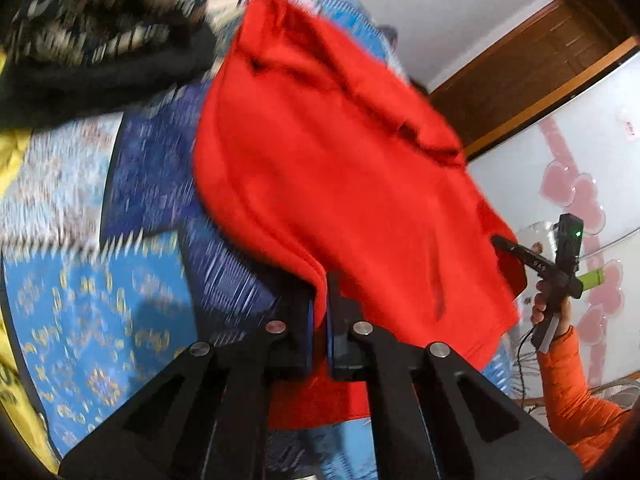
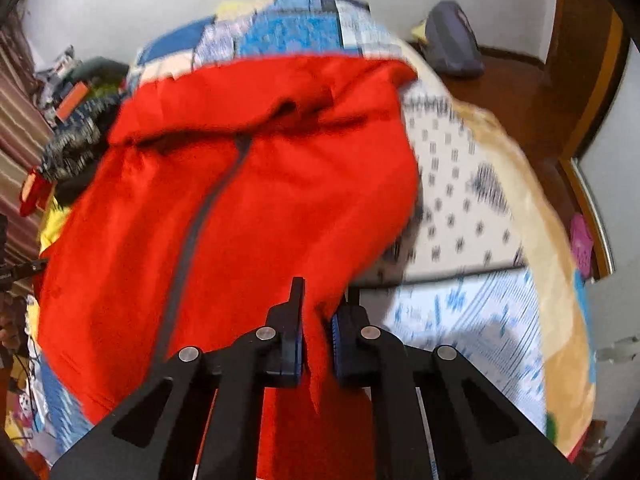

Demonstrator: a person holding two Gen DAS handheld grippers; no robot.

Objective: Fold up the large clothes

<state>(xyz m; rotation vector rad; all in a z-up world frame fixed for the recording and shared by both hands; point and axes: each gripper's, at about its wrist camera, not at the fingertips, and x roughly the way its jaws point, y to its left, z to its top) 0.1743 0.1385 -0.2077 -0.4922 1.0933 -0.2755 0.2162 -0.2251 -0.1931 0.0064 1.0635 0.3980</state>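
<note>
A large red garment point(image 1: 328, 168) hangs lifted above a bed with a blue patterned quilt point(image 1: 92, 320). My left gripper point(image 1: 320, 308) is shut on the garment's edge, red cloth pinched between the blue pads. In the right wrist view the same red garment point(image 2: 248, 208) shows a dark zipper line point(image 2: 196, 224) down its middle. My right gripper point(image 2: 320, 312) is shut on another part of its edge. The right gripper also shows in the left wrist view point(image 1: 516, 250), held by a hand in an orange sleeve. Both views are motion-blurred.
A dark patterned pile of clothes point(image 1: 100, 32) lies at the bed's far left, with yellow fabric point(image 1: 12, 160) beside it. A wooden door frame point(image 1: 520, 80) and a wardrobe with pink hearts point(image 1: 580, 200) stand to the right. A grey bag point(image 2: 452, 40) lies on the brown floor.
</note>
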